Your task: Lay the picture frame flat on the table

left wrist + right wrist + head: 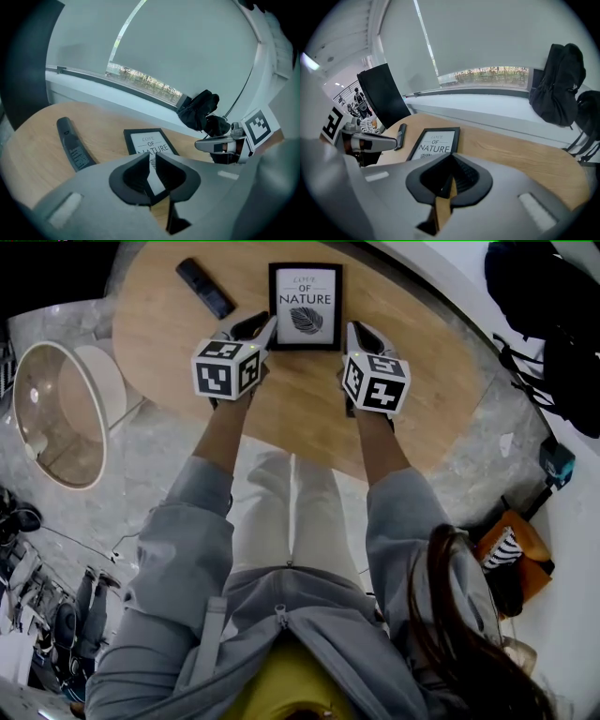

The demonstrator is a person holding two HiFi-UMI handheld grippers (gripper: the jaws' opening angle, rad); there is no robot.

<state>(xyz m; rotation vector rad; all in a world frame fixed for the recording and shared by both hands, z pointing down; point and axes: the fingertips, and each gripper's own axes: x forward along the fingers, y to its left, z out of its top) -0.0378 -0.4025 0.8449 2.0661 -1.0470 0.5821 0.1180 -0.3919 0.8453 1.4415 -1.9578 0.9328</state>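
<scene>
The black picture frame (305, 304), with a white print reading "NATURE", lies flat, face up, on the round wooden table (422, 381). It also shows in the left gripper view (147, 140) and the right gripper view (436, 143), just beyond the jaws. My left gripper (267, 324) is at the frame's near left corner, its jaws a narrow slit apart with nothing between them (152, 153). My right gripper (354, 331) is beside the near right corner, with its jaws shut and empty (452, 153). Neither gripper holds the frame.
A black remote control (206, 289) lies on the table left of the frame. A round white-rimmed stand (61, 413) sits on the floor to the left. A black backpack (544, 324) hangs at the right, and an orange bag (516, 554) lies on the floor below it.
</scene>
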